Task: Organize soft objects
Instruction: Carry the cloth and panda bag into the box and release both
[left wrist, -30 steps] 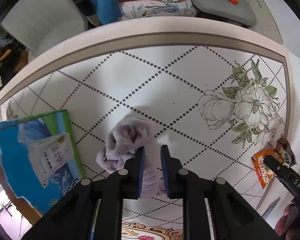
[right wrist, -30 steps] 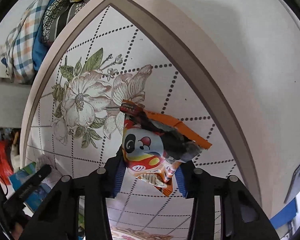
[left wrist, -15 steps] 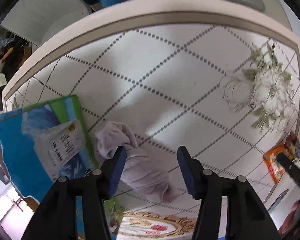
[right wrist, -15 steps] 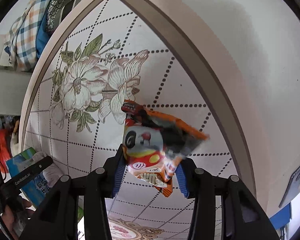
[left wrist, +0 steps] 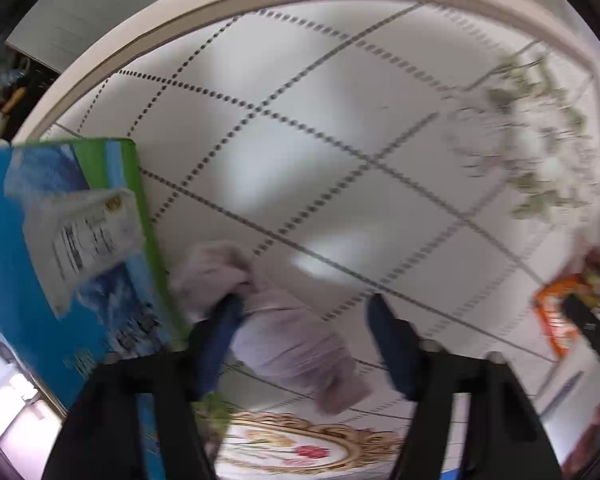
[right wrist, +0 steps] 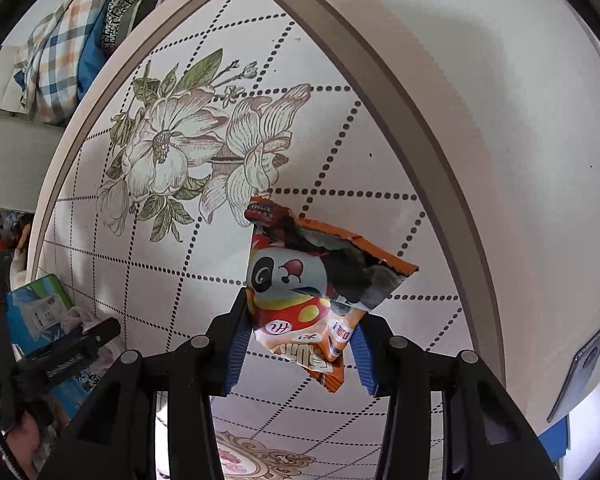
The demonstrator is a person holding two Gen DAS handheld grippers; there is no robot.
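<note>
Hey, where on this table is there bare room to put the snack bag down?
Bare room: the dotted-grid stretch of table between the blue box and the flower print. Crowded: lower left, where the lilac cloth lies against the box under the open left gripper. The right gripper holds the snack bag.

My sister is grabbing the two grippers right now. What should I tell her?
Left gripper: open, over the purple cloth, which lies on the table beside the blue box.
Right gripper: shut on the snack bag, held above the table.
Done: the bag is picked up.
Left: put the bag down somewhere, then deal with the cloth.
</note>
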